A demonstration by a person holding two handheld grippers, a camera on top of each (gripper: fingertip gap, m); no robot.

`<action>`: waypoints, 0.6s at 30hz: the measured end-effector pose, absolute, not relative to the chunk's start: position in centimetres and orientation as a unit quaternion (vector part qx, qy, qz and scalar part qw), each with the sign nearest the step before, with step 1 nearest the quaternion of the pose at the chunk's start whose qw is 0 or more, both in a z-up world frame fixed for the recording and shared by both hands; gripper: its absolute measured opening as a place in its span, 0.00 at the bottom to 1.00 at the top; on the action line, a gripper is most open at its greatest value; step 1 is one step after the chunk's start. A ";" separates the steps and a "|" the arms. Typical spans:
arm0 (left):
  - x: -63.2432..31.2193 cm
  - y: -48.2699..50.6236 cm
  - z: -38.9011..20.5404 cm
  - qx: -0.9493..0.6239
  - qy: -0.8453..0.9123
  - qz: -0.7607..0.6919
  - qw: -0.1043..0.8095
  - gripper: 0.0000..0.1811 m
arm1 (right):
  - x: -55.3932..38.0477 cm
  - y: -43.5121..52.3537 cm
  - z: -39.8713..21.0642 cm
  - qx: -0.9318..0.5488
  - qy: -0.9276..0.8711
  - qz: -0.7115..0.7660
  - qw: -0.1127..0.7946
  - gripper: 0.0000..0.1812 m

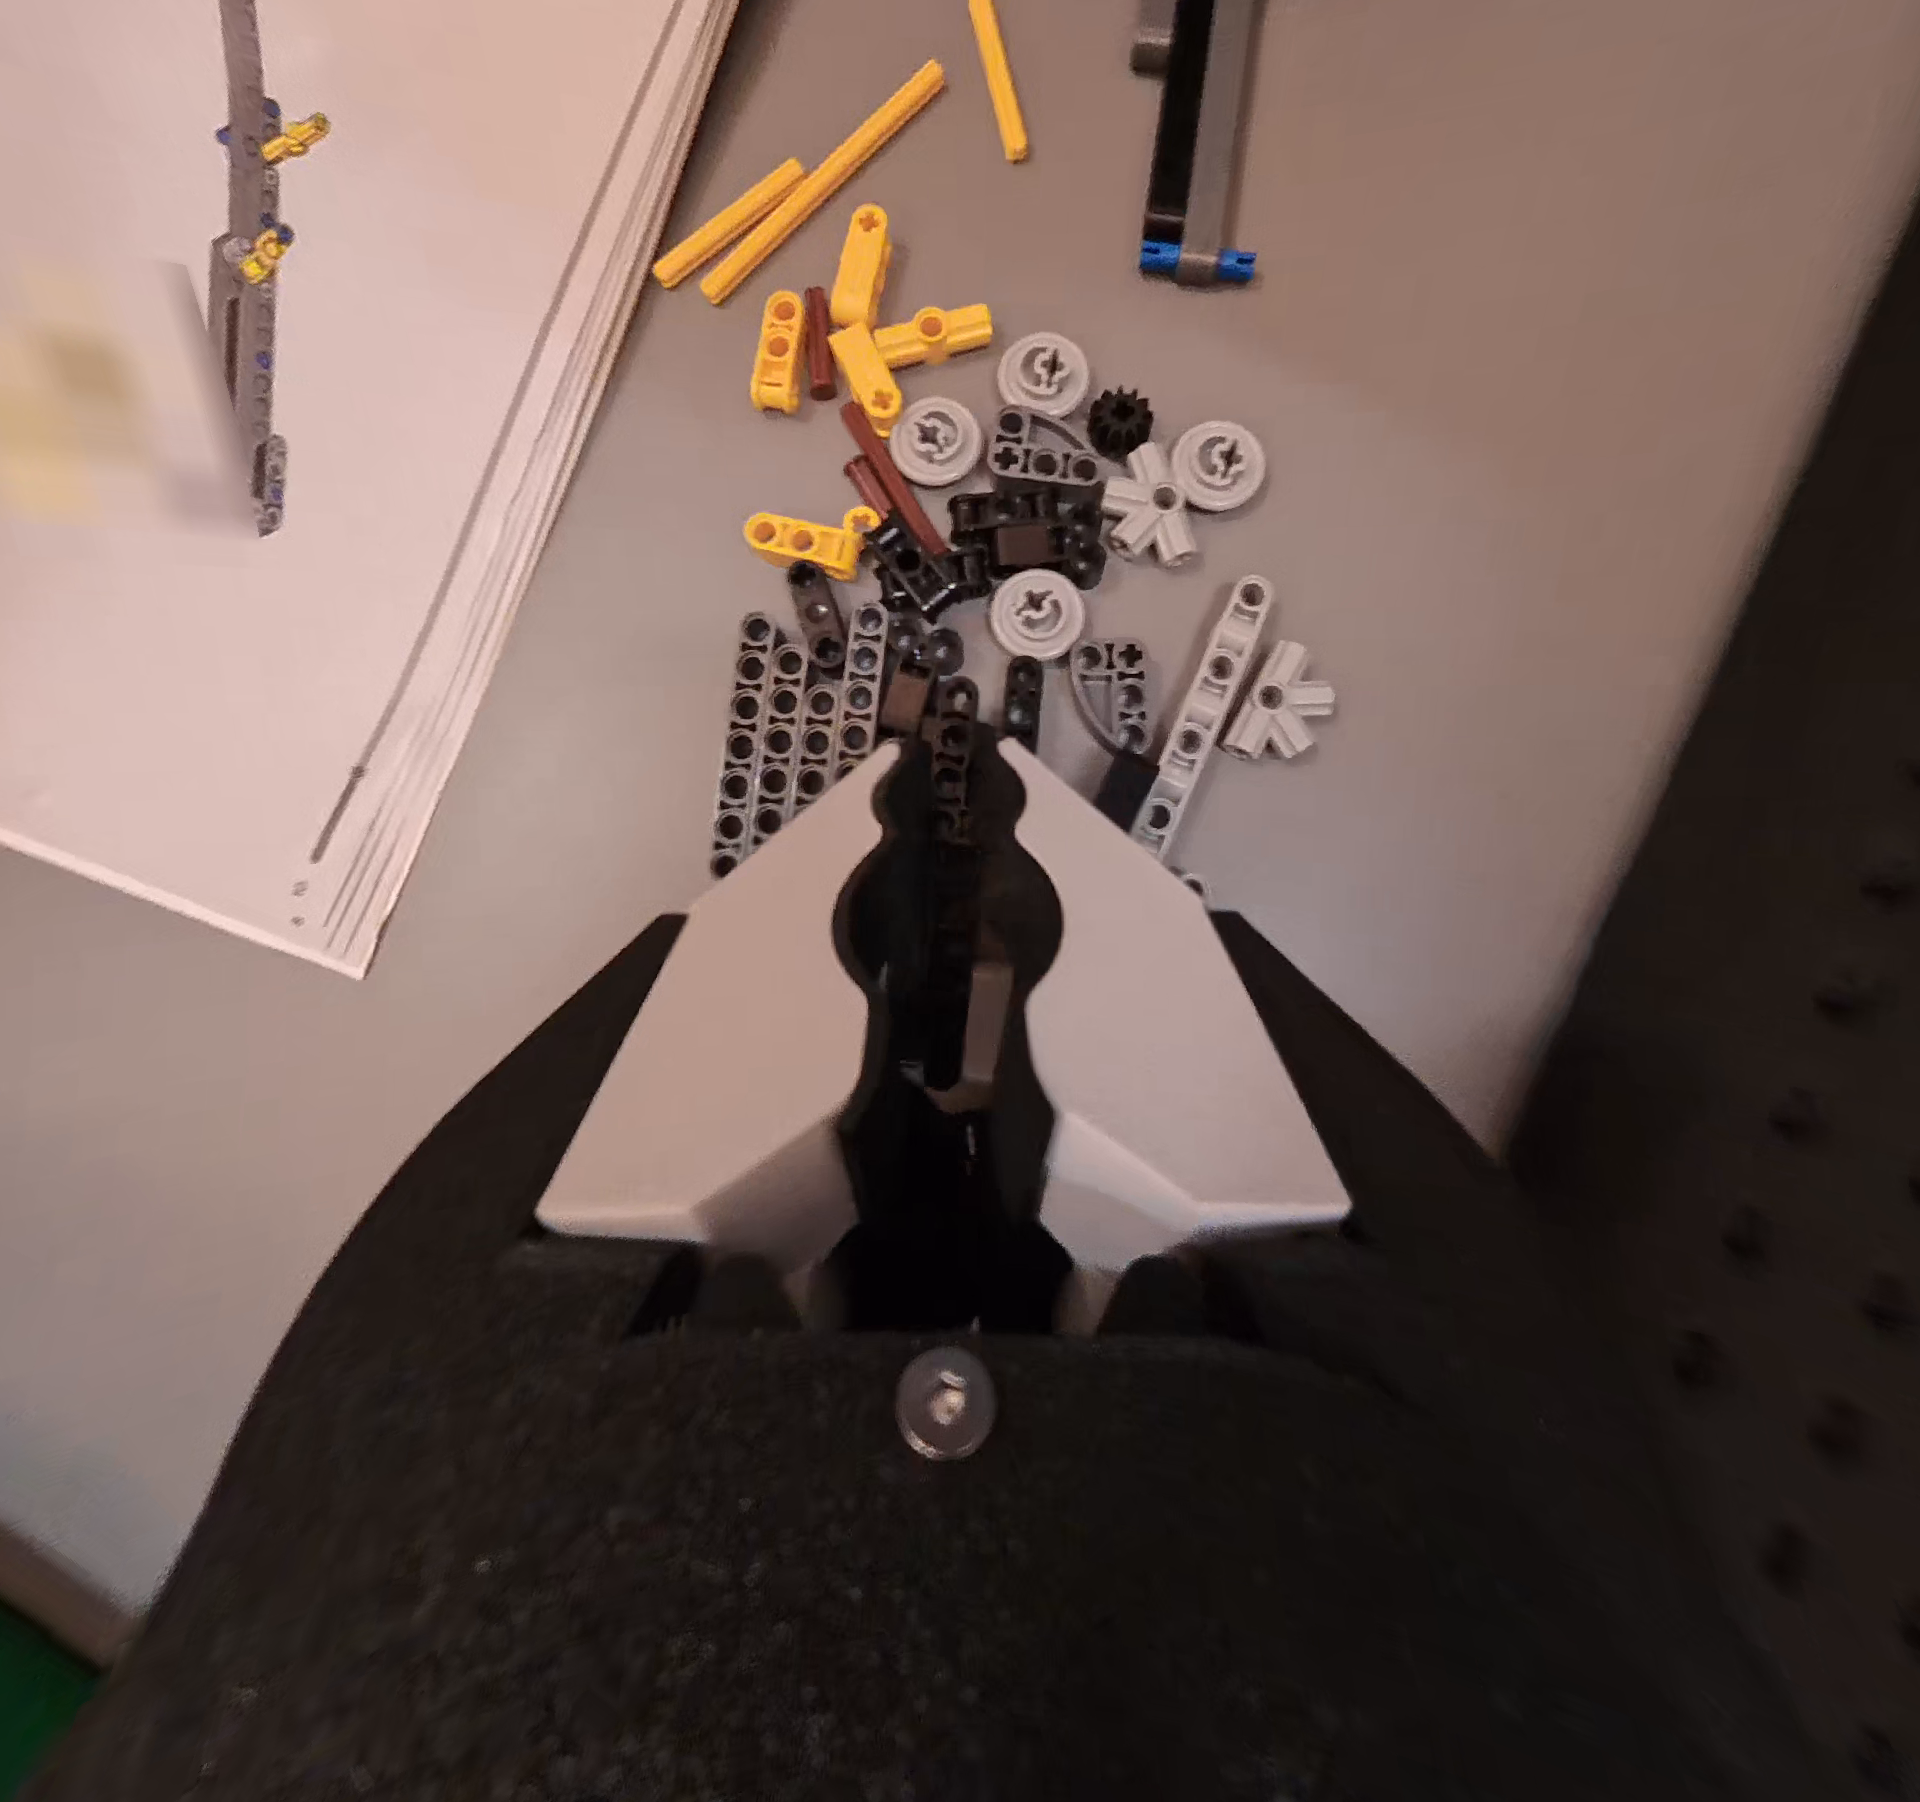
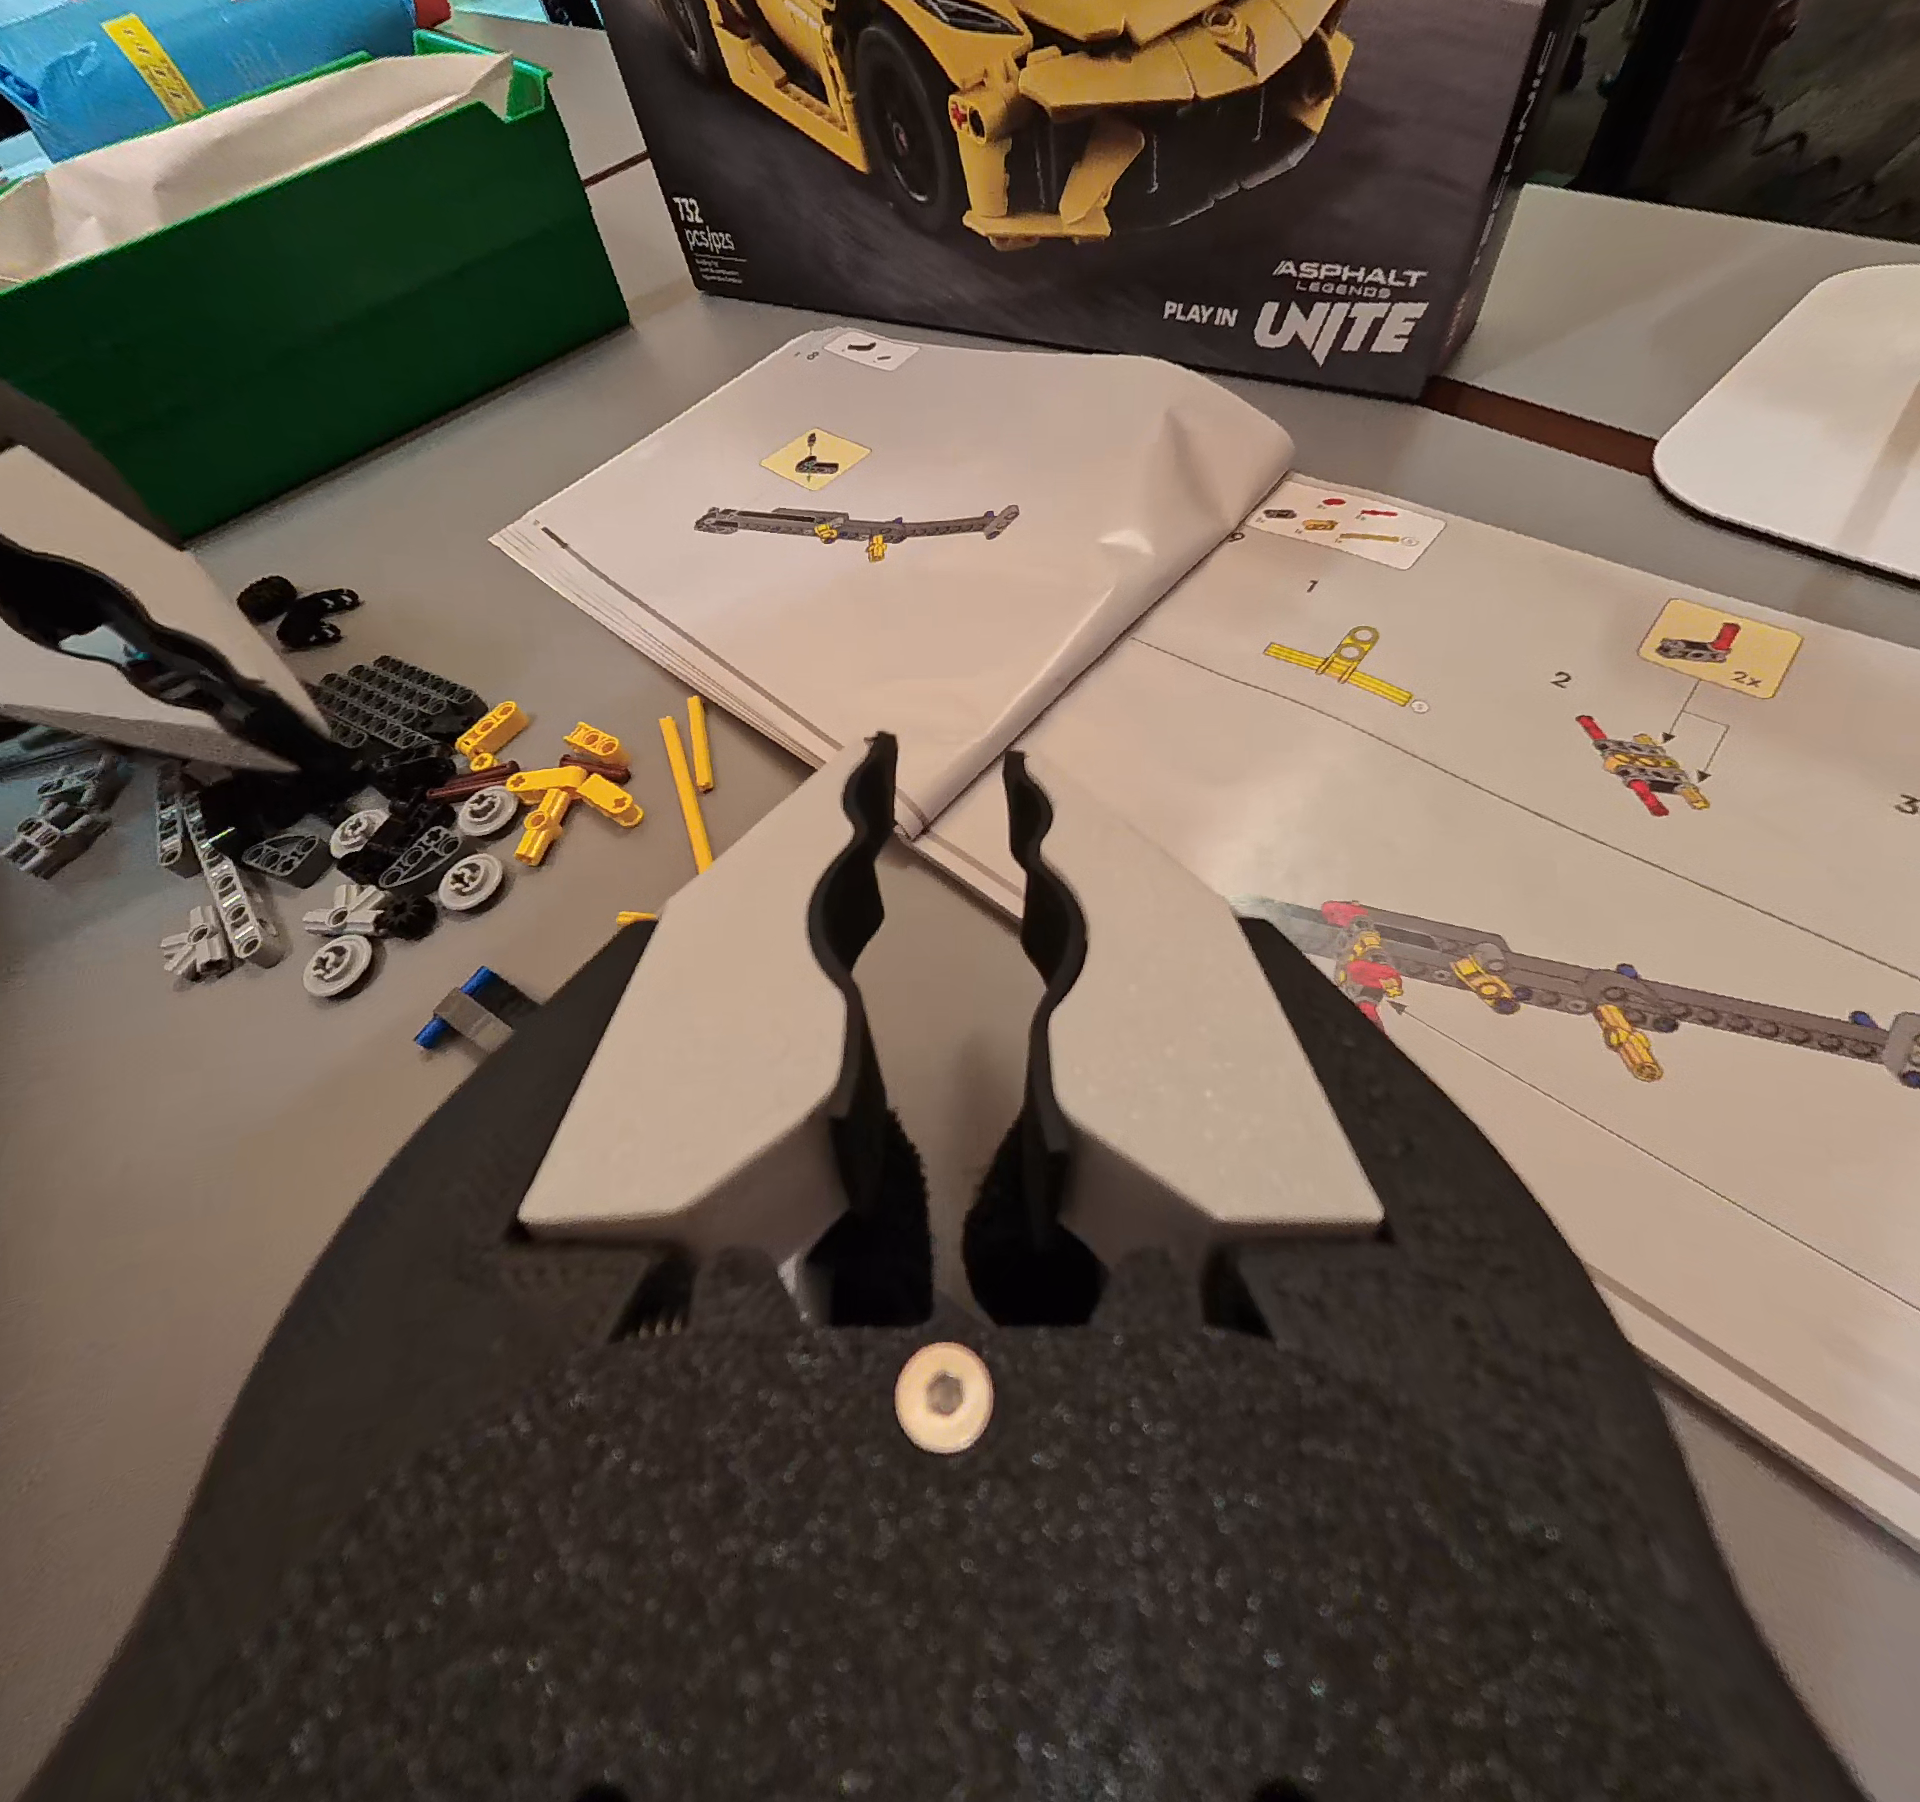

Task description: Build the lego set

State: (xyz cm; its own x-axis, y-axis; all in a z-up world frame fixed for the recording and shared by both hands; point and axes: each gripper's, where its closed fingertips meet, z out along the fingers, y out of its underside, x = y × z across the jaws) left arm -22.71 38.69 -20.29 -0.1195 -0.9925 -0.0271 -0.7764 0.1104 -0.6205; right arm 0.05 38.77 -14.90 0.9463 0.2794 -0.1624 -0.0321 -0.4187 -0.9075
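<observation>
A: Looking at the left tool (image 1: 948, 755), I see its two fingers pressed together on a black beam (image 1: 951, 796), a thin one with holes, which stands on edge between the pads and sticks out a little past the tips.

B: And where is this tool?

A: Right over the pile of loose pieces (image 1: 935, 526) on the grey table (image 1: 1455, 609), its tip among the dark grey beams (image 1: 800, 734).

B: What about the right tool (image 2: 943, 765)?

A: It is apart, with a clear gap between the wavy black pads, and it holds nothing. It hovers above the open instruction booklet (image 2: 1039, 526). Behind the booklet stands the set's box (image 2: 1091, 142), and a green bin (image 2: 291, 318) is to the left
</observation>
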 end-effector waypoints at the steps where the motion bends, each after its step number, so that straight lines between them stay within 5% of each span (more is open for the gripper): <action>1: -22.7 38.9 -20.2 -0.628 0.705 -0.236 0.230 0.03 | -0.2 38.7 -14.7 -0.828 -0.078 0.150 0.535 0.11; 4: -21.7 40.0 -18.2 -0.660 0.646 -0.268 0.274 0.02 | -3.3 38.2 -13.3 -0.814 -0.117 0.195 0.534 0.09; 8: -18.5 42.1 -11.7 -0.734 0.355 -0.482 0.320 0.03 | -12.9 37.6 -11.1 -0.787 -0.205 0.259 0.521 0.24; 18: -15.0 40.6 -8.4 -0.699 0.094 -0.660 0.259 0.03 | -16.4 40.3 -8.9 -0.776 -0.168 0.124 0.595 0.13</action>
State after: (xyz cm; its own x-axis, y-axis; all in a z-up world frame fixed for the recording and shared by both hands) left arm -14.96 40.56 -8.39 0.1115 -0.4741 0.8734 0.2102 -0.8477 -0.4870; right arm -16.44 40.28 -8.86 0.9133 0.4073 0.0079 0.1130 -0.2347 -0.9655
